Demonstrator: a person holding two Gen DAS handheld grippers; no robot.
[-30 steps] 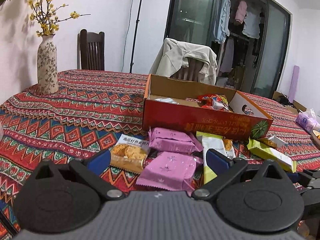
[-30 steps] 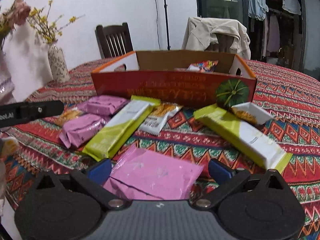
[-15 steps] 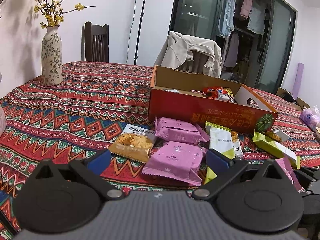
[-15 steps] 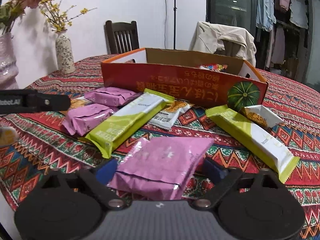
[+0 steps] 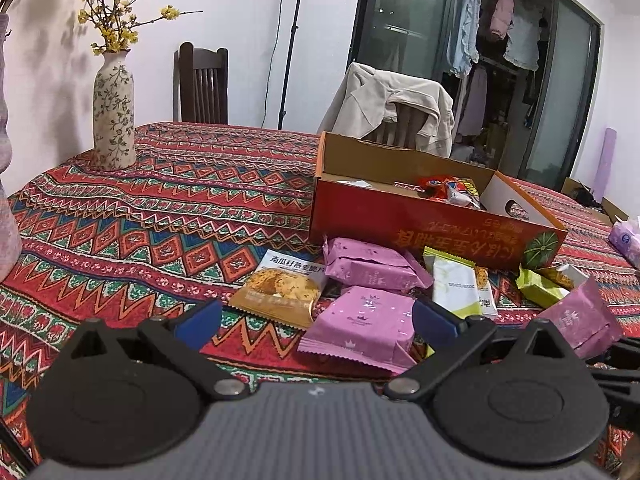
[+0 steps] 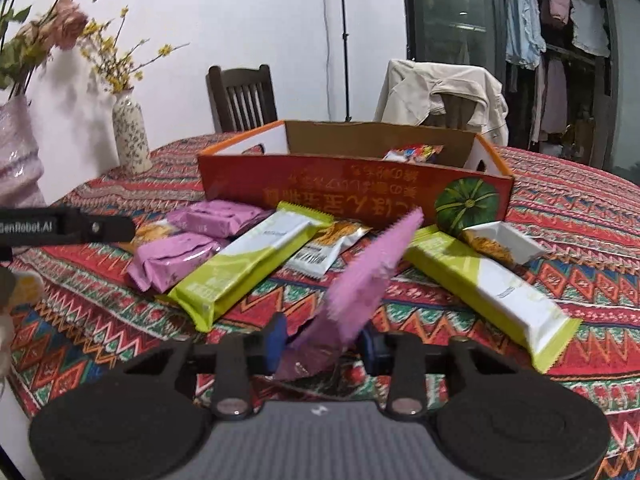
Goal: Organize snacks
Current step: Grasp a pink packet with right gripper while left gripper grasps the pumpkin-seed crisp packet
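An open red cardboard box [image 5: 432, 228] stands mid-table, also in the right wrist view [image 6: 352, 190], with some snacks inside. In front of it lie two pink packets [image 5: 368, 266], a brown cracker packet [image 5: 282, 288] and green-and-white bars [image 6: 248, 264]. My right gripper [image 6: 322, 344] is shut on a pink packet [image 6: 364, 276], tilted up off the cloth; it also shows at the right of the left wrist view [image 5: 580, 312]. My left gripper [image 5: 316, 318] is open and empty, just above the table near a pink packet [image 5: 360, 324].
A patterned red tablecloth [image 5: 160, 208] covers the table. A floral vase [image 5: 114, 112] stands at the far left, a pink vase [image 6: 16, 160] nearer. Two chairs [image 5: 204, 84] stand behind the table, one draped with a jacket [image 5: 396, 108]. A second green bar [image 6: 488, 284] lies at the right.
My right gripper has closed on the pink packet and lifted it so it tilts upward. My left gripper has drawn back and risen slightly, staying open.
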